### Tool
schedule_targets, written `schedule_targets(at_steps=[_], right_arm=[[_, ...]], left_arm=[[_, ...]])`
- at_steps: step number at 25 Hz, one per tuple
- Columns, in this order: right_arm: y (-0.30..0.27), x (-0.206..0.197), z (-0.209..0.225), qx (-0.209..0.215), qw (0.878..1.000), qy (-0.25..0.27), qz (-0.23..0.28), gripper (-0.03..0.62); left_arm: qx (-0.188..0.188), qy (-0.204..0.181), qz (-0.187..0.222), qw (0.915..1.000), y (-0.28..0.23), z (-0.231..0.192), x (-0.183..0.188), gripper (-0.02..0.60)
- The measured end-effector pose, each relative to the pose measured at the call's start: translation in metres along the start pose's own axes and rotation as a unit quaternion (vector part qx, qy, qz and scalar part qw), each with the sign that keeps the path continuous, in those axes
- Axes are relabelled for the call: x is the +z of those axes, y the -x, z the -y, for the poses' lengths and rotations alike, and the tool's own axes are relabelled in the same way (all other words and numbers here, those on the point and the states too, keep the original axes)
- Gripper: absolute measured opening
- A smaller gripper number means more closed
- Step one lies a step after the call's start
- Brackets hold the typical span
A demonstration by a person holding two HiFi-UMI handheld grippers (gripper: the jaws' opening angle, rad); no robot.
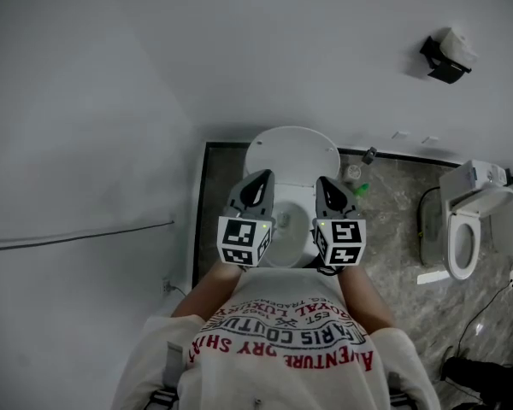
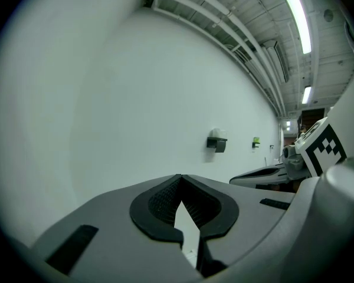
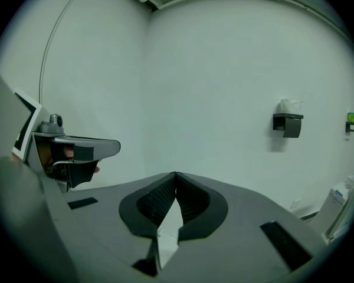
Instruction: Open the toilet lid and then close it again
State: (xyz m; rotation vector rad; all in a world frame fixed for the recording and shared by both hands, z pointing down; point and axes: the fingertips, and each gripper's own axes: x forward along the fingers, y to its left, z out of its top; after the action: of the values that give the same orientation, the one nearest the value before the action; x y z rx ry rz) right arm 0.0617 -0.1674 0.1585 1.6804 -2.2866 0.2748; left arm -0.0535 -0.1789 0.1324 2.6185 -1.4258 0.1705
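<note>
Holding left gripper (image 1: 261, 180) and right gripper (image 1: 327, 184) side by side, both aimed at the white wall (image 1: 239, 58), each with jaws pressed together tip to tip and clamping nothing. Directly beneath them in the head view, toilet lid (image 1: 291, 148), seemingly lying shut, close against that wall. Off to the right, a second toilet (image 1: 466, 233) and, higher up, a wall-mounted paper holder (image 1: 447, 56)
</note>
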Motion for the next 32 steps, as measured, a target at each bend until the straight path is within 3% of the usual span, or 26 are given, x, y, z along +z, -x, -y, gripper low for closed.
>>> schedule_targets(at_steps=[16,27,32], right_arm=[[-0.009,-0.001,-0.004,0.008,0.999,0.031,-0.011,0.015],[-0.031,-0.015,-0.010,0.045,0.994,0.092,-0.040,0.015],[-0.062,-0.031,0.008,0.060,0.990,0.096,-0.089,0.015]], left_arm=[[0.002,-0.005,0.001,1.0000,-0.004,-0.010,-0.004,0.006],[0.000,-0.013,-0.043,0.9990,-0.030,-0.017,-0.036,0.006],[0.006,-0.034,-0.085,0.9957,-0.057,-0.030,-0.059,0.006]])
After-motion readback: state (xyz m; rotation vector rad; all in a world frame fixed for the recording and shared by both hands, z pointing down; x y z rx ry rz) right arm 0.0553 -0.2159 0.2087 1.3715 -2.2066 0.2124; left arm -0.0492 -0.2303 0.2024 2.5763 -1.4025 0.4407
